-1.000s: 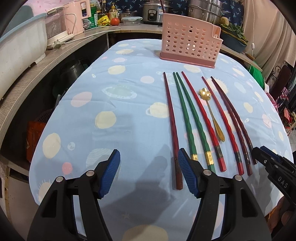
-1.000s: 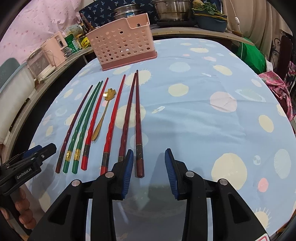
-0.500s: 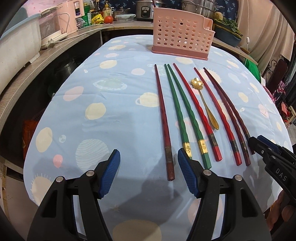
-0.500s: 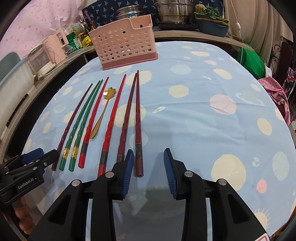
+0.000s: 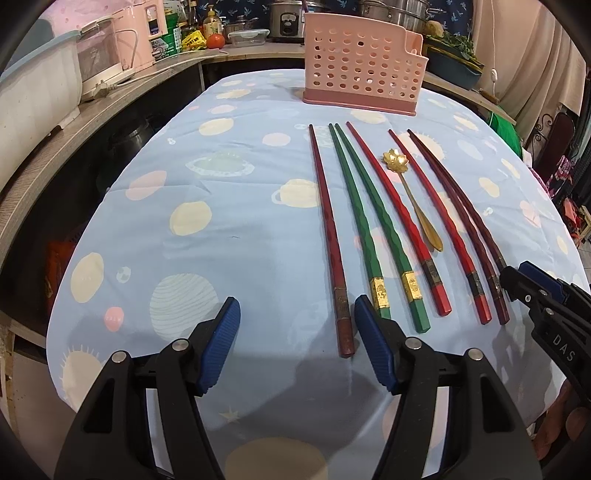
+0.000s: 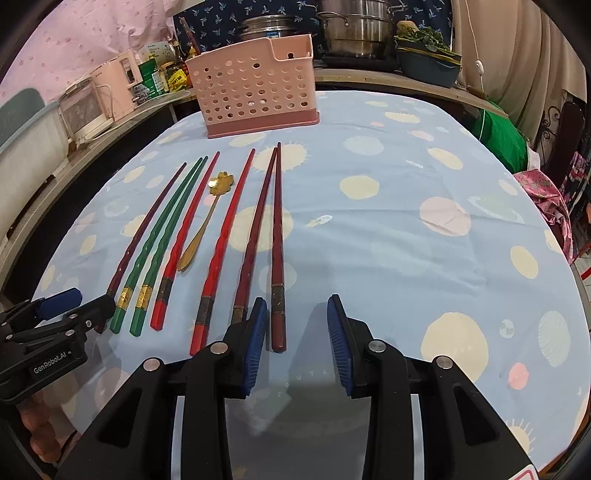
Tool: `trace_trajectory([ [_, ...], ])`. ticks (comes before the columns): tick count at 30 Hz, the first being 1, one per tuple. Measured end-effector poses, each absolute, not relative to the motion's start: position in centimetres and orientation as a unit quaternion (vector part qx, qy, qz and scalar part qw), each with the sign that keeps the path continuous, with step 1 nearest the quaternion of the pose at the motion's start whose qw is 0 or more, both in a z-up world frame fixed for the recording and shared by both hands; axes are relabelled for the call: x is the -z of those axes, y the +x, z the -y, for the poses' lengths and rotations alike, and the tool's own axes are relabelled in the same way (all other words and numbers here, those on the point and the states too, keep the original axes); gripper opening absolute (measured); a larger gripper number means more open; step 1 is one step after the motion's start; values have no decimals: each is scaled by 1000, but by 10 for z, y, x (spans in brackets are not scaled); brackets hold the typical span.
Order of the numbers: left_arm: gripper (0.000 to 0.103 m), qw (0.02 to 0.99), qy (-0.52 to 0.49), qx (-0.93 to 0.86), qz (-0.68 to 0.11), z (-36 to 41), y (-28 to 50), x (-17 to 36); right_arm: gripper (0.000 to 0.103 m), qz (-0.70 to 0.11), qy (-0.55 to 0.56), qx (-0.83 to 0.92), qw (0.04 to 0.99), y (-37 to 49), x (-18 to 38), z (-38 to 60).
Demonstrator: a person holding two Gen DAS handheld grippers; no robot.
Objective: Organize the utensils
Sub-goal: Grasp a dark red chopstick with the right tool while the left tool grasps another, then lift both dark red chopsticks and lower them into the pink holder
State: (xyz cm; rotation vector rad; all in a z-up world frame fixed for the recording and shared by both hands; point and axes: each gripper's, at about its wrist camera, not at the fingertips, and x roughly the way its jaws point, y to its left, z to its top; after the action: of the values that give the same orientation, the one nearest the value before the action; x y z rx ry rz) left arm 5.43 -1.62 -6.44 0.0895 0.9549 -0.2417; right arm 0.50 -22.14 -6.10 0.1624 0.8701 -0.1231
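Note:
Several chopsticks lie side by side on the blue spotted tablecloth [image 5: 229,206]: a dark red one [image 5: 330,236] at the left, two green ones [image 5: 364,236], red ones [image 5: 397,210] and dark maroon ones [image 6: 277,236] at the right. A gold spoon [image 5: 410,188] lies among them. A pink perforated utensil basket [image 5: 360,62] stands at the far end. My left gripper [image 5: 297,332] is open, with the butt of the leftmost chopstick between its fingers. My right gripper [image 6: 296,332] is open, with the butt of the rightmost maroon chopstick between its fingers.
A counter [image 5: 110,88] runs along the left and back with a pink appliance [image 5: 138,33], bottles, a tomato, pots [image 6: 356,29] and a bowl of greens. A green bag [image 6: 502,136] and pink cloth sit beyond the table's right edge.
Both grippers have drawn back toward the near table edge, so the chopstick butts now lie just at their fingertips. Nothing on the table has moved.

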Motion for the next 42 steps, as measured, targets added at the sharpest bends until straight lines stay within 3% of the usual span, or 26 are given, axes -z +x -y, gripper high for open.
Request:
trace_trajectory([
  [9, 32, 881, 46, 123, -454, 17, 51, 62, 31, -417, 75, 60, 904, 4, 62, 221],
  [16, 10, 878, 43, 134, -458, 17, 51, 62, 17, -418, 78, 60, 903, 3, 61, 224],
  [19, 8, 877, 43, 136, -459, 17, 50, 62, 9, -419, 81, 56, 903, 2, 61, 225],
  [42, 7, 884, -4, 140, -446, 0, 52, 20, 8, -379, 98, 41, 919, -7, 18, 228],
])
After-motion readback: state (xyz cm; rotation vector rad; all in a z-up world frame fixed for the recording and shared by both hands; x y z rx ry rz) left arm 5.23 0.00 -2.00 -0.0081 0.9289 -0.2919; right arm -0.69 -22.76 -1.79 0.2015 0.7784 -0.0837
